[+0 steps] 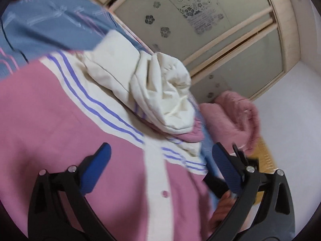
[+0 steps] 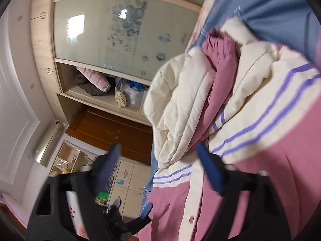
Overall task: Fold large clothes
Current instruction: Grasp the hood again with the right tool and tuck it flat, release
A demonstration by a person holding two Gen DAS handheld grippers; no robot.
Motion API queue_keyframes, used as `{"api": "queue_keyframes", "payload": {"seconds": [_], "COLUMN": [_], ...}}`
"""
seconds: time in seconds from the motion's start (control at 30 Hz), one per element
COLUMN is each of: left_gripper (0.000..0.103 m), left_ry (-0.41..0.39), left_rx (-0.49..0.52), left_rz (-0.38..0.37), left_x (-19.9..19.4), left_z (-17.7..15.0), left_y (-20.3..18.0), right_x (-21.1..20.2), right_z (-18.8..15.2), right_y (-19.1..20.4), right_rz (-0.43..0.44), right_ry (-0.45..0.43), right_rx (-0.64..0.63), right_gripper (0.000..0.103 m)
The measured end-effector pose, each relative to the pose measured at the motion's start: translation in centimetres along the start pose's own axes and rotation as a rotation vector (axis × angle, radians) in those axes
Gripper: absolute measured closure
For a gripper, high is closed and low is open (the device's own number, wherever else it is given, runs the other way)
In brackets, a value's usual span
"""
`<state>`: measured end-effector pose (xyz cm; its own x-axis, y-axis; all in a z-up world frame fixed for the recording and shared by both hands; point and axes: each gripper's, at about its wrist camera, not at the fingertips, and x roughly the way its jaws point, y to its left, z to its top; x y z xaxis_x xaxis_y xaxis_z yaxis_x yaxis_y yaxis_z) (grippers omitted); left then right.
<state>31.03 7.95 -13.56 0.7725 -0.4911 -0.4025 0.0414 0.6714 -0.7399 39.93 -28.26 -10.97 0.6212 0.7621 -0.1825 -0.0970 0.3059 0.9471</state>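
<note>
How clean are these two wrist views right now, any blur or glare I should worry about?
Left wrist view: the pink jacket and blue bedding smear with motion; fisheye bends the wardrobe door. Right wrist view: the left finger of the right gripper is blurred, and window glare sits on the frosted panel.

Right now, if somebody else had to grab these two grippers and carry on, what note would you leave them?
Left gripper: open, holding nothing, above the pink jacket.
Right gripper: open, no cloth clamped, at the jacket's cream hood.
Jacket: lies front up on the blue bedsheet, buttoned cream placket showing, hood and a sleeve bunched near the collar.
Done: little that shows; still untidy.
Left: smooth the hood, fold sleeves in, fold the body.
</note>
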Motion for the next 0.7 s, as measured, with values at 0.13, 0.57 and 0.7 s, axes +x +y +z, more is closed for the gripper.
{"api": "queue_keyframes", "payload": {"seconds": [0.13,0.57,0.7], "left_gripper": [0.002,0.002,0.002], "left_ry": [0.051,0.088,0.079], "left_rx": [0.038,0.135,0.132], "left_rz": [-0.045,0.045,0.069], "left_x": [-0.1,0.9,0.4], "left_z": [0.6,-0.3,0.0], "left_y": [-0.7,-1.4,-0.8], "right_x": [4.3,7.2,5.5], "right_z": [1.2,1.6,-0.2], "right_y": [-1.4,-3.1,-2.7], "right_rz": [-0.059,-0.136,-0.196], "right_ry": [0.045,-0.023,-0.024], "right_rx": [0.01,-0.001,0.016], "right_gripper": [0.047,0.093,0.094]}}
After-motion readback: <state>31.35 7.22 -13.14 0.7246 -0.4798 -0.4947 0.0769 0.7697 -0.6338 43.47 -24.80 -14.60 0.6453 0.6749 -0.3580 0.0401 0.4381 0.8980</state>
